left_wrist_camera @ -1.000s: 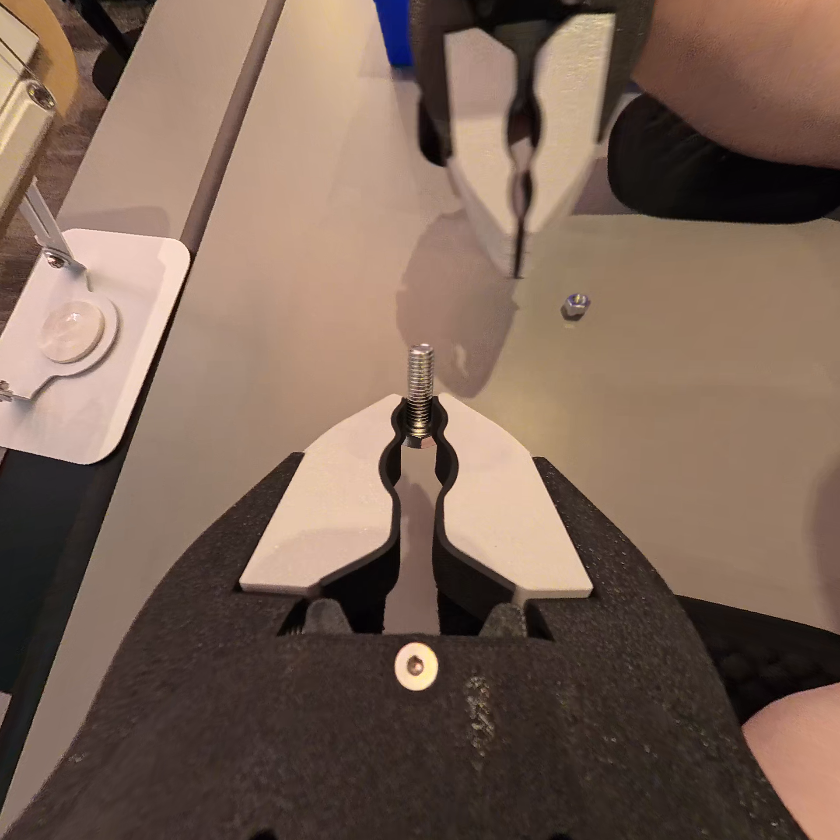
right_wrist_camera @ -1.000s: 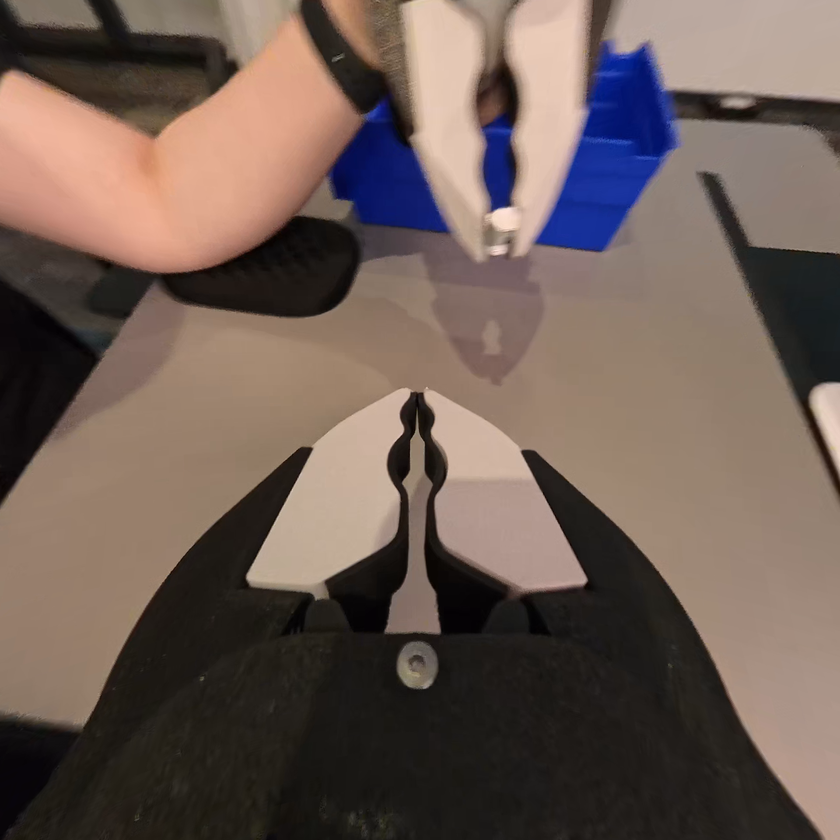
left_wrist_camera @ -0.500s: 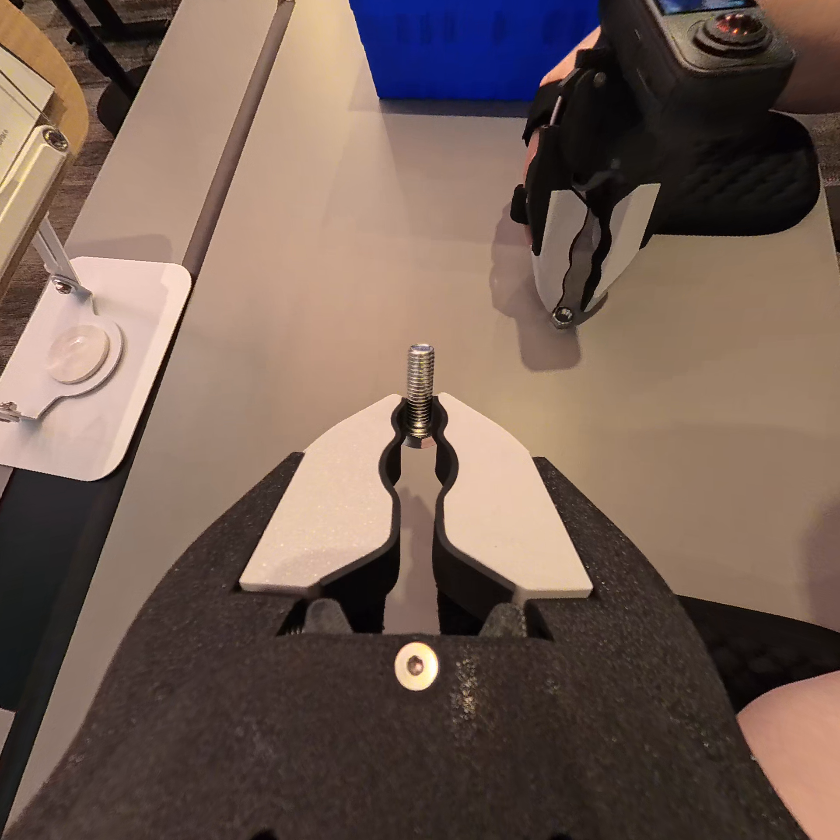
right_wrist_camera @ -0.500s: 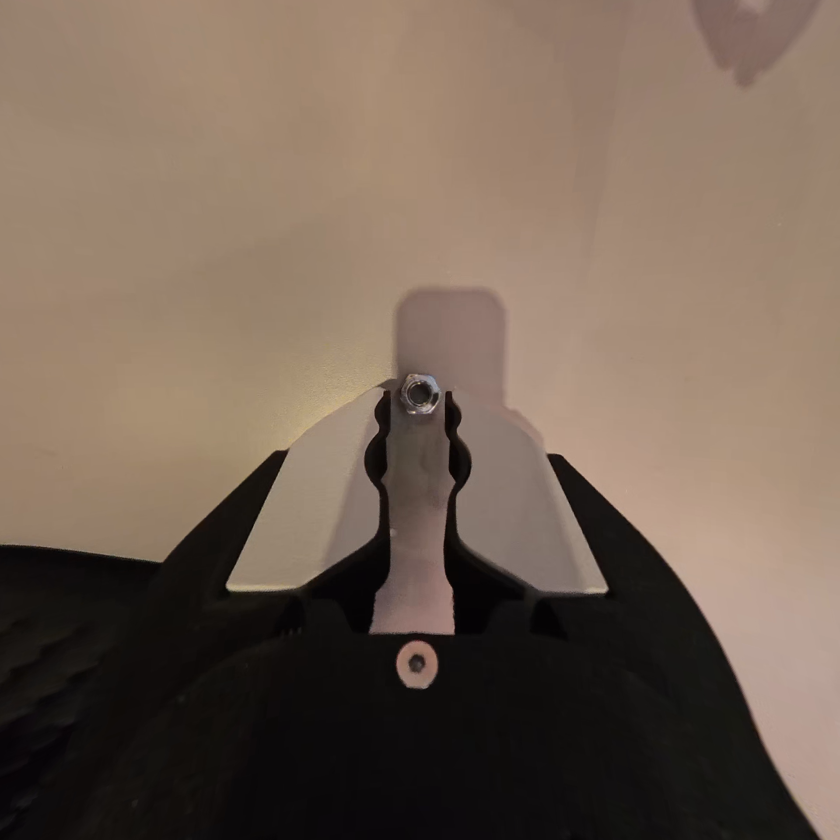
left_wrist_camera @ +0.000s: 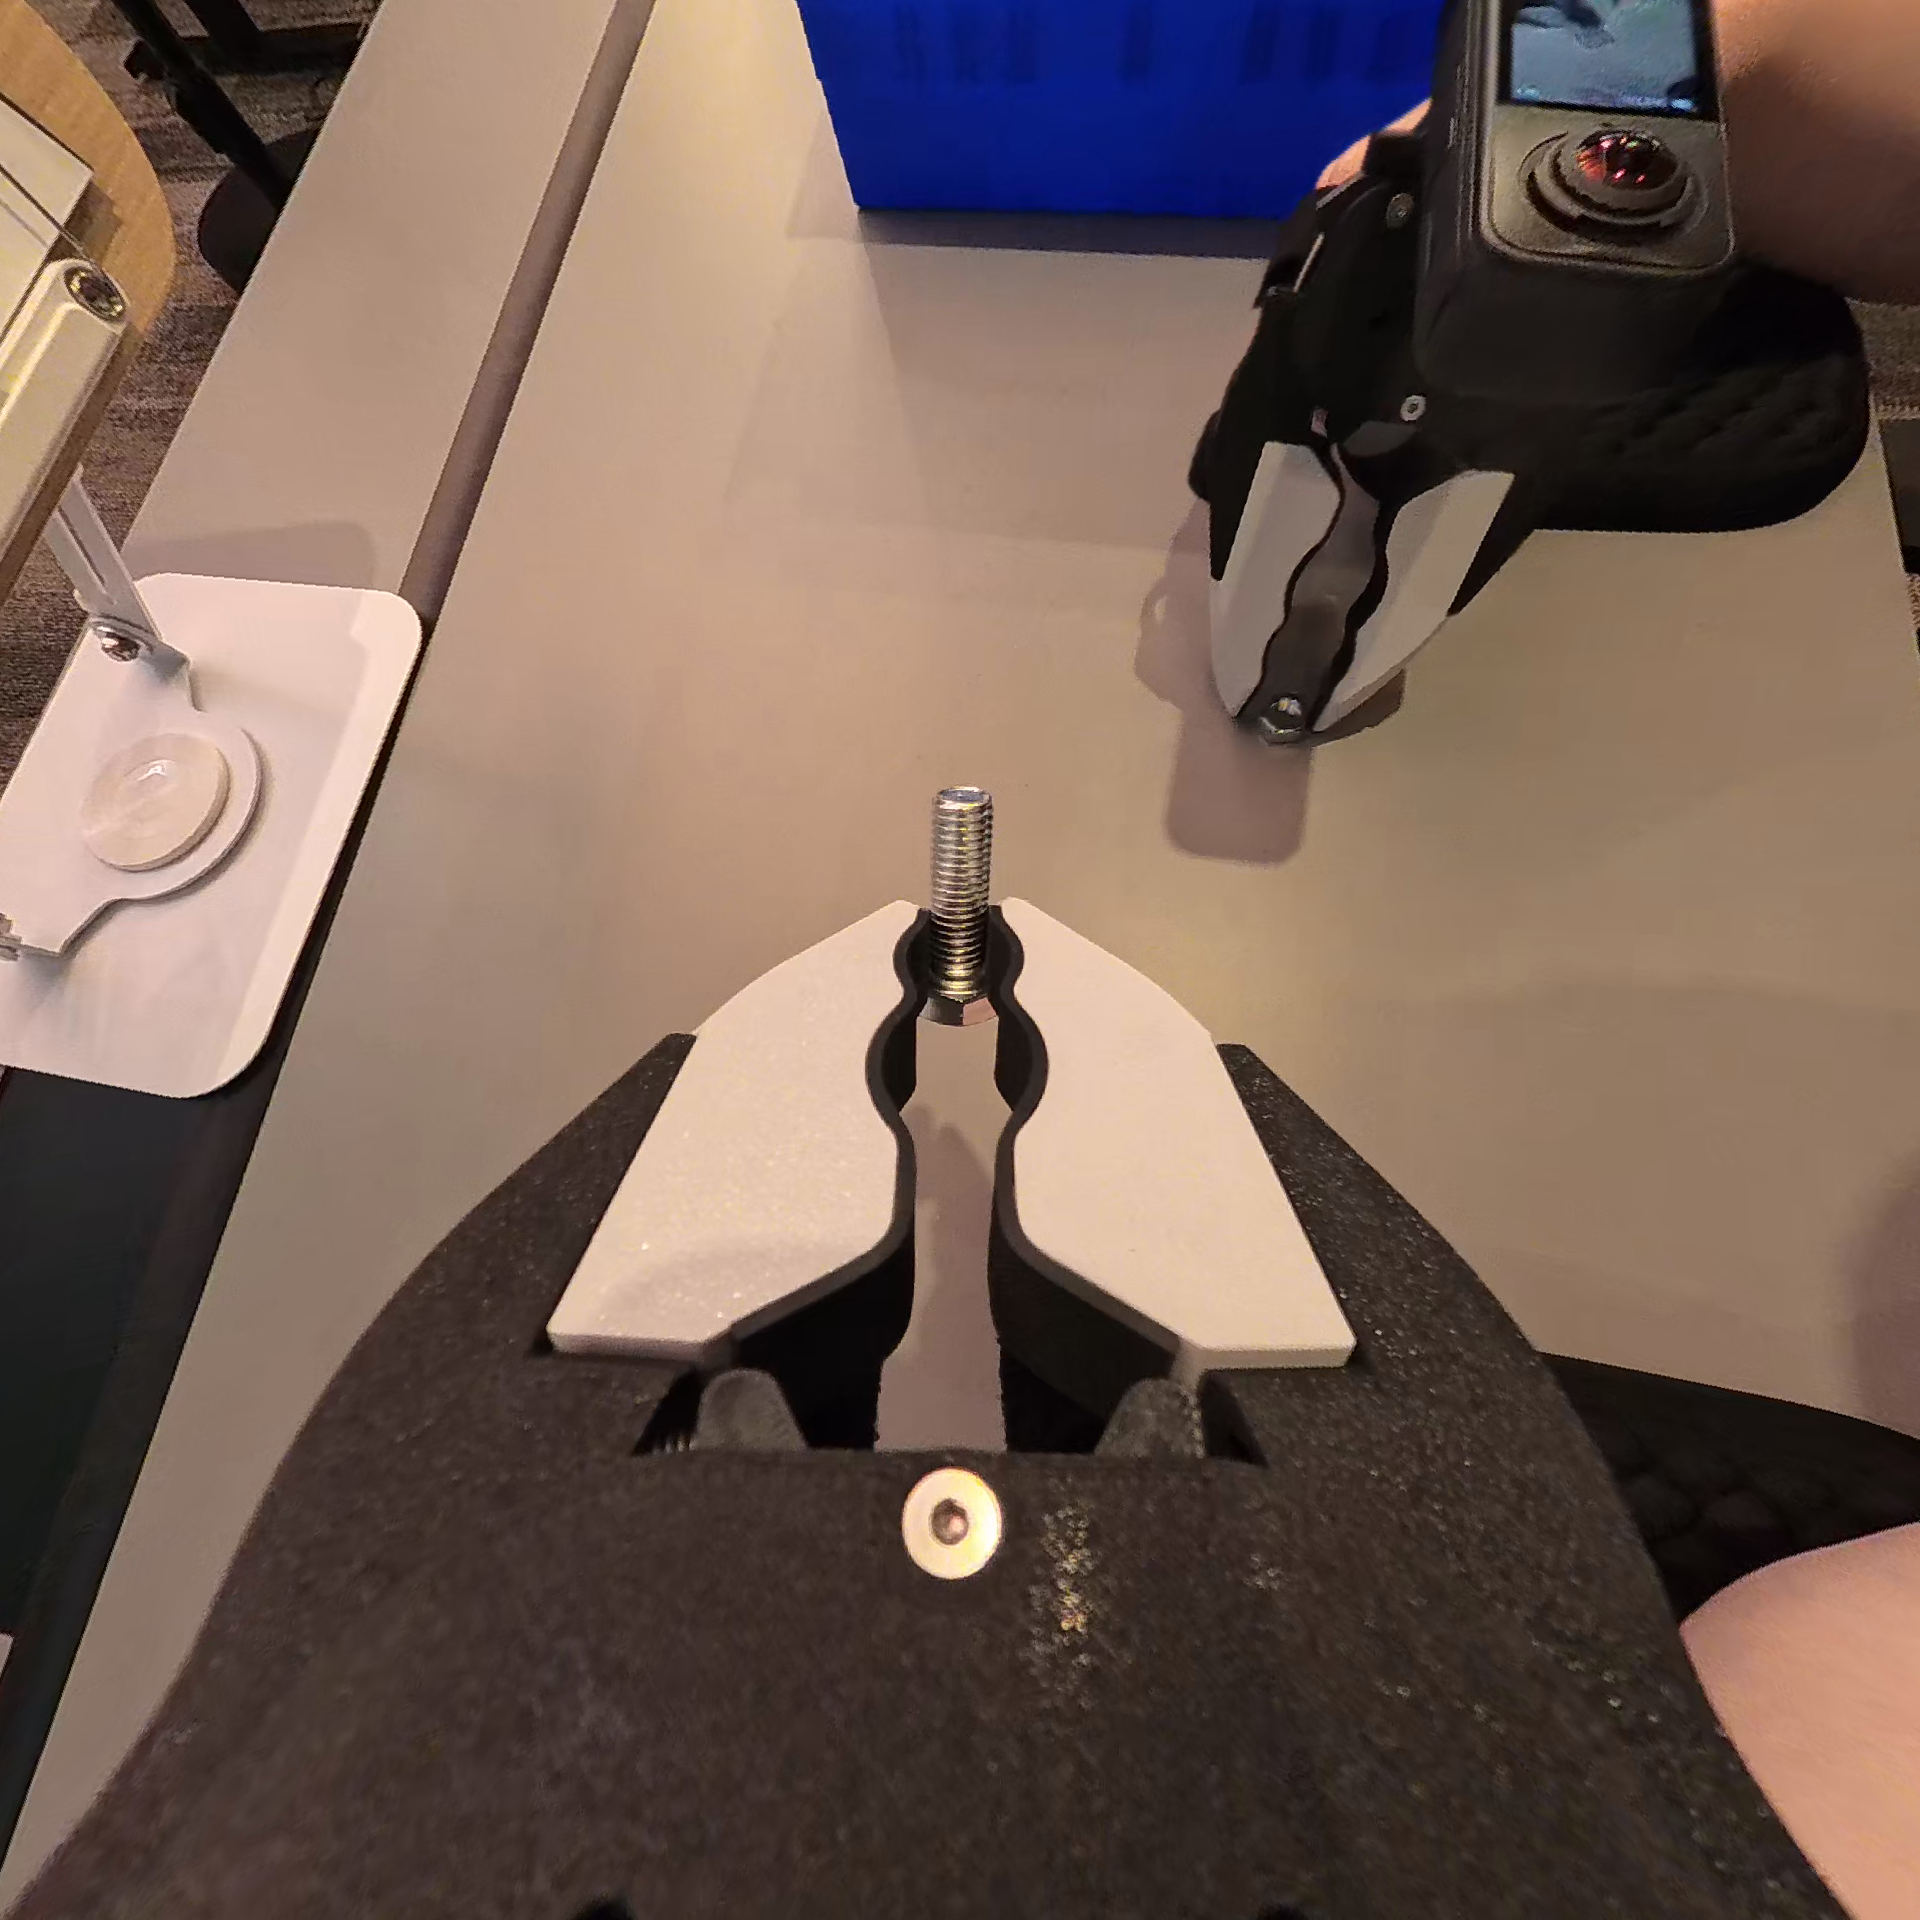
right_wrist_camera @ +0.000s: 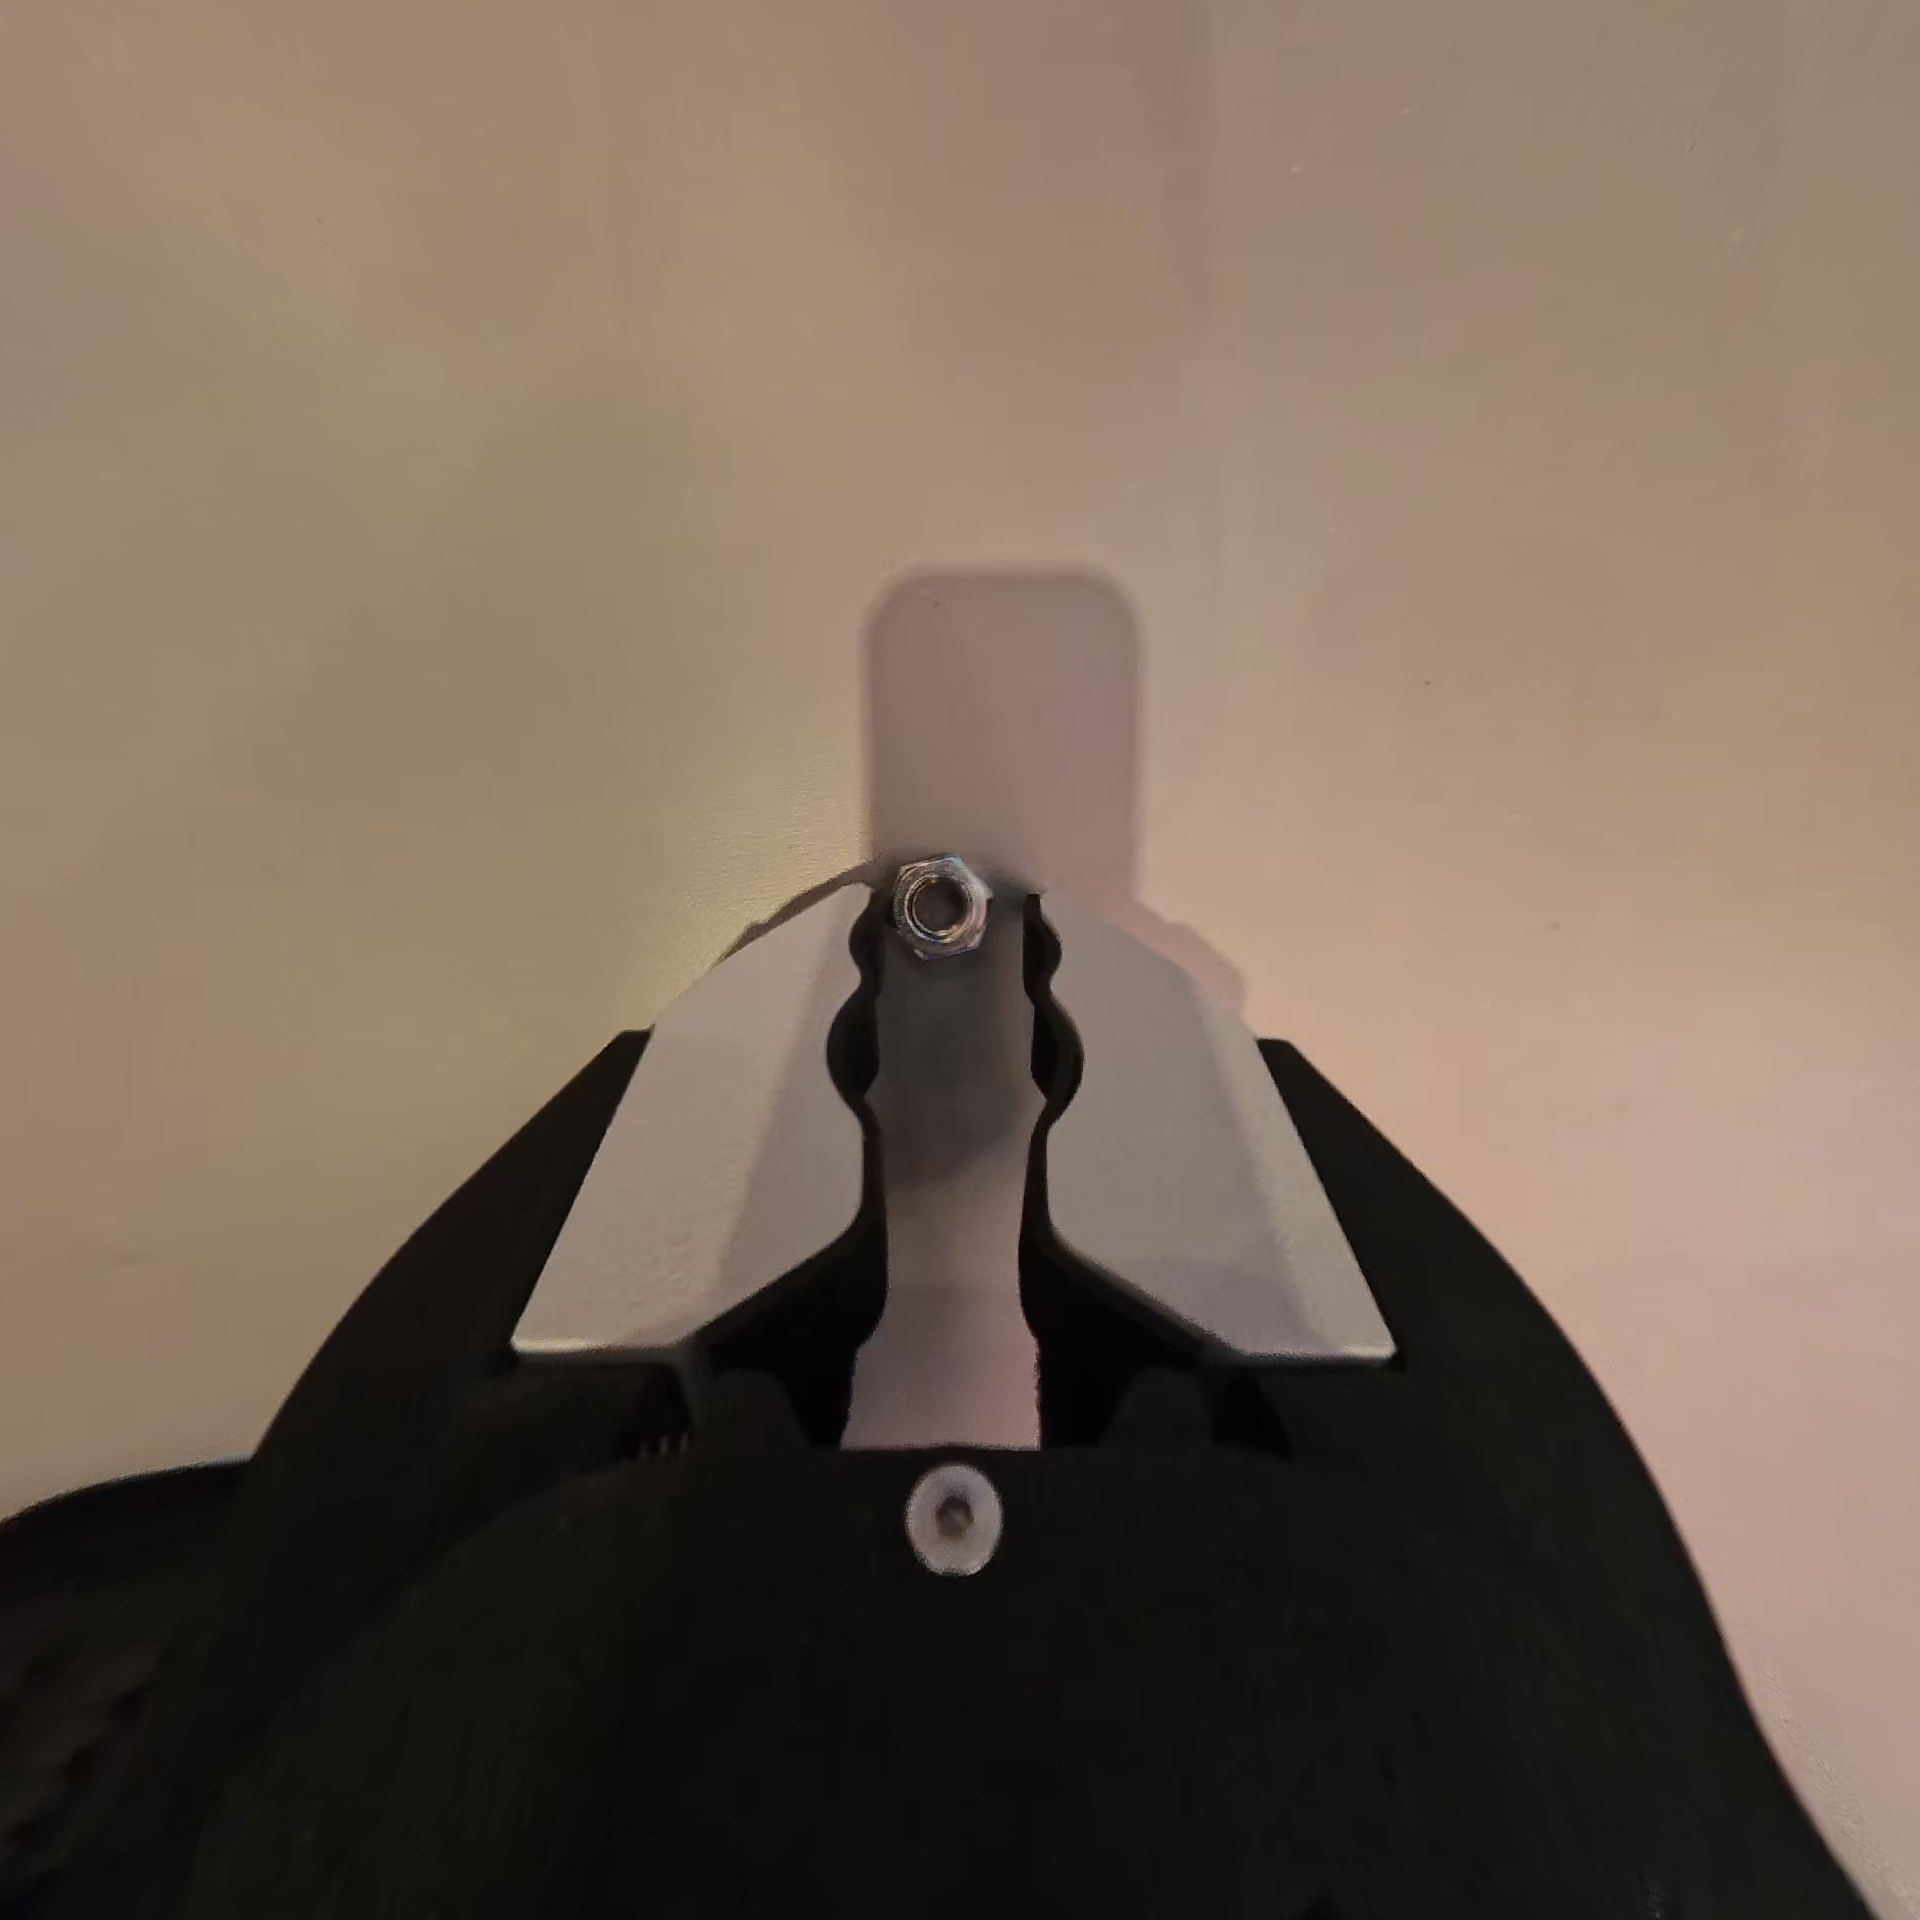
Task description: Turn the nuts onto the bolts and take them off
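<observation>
While the left tool clamps the bolt, the right tool stands parted around the nut.

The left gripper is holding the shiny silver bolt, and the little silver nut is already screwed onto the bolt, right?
Not quite. The left gripper does hold the shiny silver threaded bolt, but its thread is bare. The left wrist view shows the small silver hex nut lying on the grey table, apart from the bolt, between the right gripper's tips.
</observation>
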Demonstrator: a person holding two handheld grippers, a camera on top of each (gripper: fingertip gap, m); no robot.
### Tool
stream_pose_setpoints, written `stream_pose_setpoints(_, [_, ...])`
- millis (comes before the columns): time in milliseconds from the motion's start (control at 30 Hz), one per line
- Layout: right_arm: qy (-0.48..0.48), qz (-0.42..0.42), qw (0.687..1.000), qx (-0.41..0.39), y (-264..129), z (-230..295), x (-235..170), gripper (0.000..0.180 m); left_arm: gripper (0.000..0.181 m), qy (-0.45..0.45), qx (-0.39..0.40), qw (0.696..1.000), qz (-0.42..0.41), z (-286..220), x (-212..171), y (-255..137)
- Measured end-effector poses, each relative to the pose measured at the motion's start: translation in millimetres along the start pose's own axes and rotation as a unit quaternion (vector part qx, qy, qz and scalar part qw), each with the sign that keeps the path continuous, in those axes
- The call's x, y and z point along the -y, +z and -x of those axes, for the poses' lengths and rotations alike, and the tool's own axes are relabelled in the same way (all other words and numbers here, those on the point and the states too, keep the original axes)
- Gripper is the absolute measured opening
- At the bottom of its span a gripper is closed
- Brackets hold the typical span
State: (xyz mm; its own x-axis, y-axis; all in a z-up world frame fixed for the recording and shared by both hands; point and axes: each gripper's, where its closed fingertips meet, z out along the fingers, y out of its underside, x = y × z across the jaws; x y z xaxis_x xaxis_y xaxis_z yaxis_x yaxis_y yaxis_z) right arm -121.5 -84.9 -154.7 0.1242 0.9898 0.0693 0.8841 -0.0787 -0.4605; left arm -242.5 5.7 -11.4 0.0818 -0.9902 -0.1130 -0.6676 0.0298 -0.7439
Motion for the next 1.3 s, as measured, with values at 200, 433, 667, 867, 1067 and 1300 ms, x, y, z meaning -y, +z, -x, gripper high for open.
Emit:
stream_pose_setpoints(200, [0.039, -0.006, 0.999, -0.003, 1.2, 1.6, 1.3, 0.018, 0.009, -0.001, 0.0, 1.0, -0.008, 1.6, 0.7, 1.4])
stream_pose_setpoints(433, [0.03, -0.015, 0.999, 0.003, 0.6, -0.2, 1.8, 0.018, 0.009, -0.004, -0.041, 0.994, -0.106, -1.0, 24.1, 10.6])
stream_pose_setpoints(667, [-0.013, -0.091, 0.996, 0.019, -99.9, -31.0, 46.0, 0.018, 0.009, -0.083, -0.115, 0.926, -0.349, 9.2, 80.7, 17.9])
stream_pose_setpoints(867, [-0.078, -0.066, 0.994, 0.031, -192.8, -65.3, 101.5, 0.018, 0.009, -0.073, -0.128, 0.924, -0.353, -1.2, 94.0, 32.6])
stream_pose_setpoints(1067, [-0.117, 0.03, 0.991, 0.048, -194.5, -78.2, 115.1, 0.018, 0.009, -0.044, -0.124, 0.932, -0.338, -17.0, 109.5, 37.7])
stream_pose_setpoints(1300, [-0.118, 0.065, 0.99, 0.049, -187.6, -88.0, 125.0, 0.018, 0.009, -0.043, -0.118, 0.932, -0.341, -16.3, 112.9, 35.3])
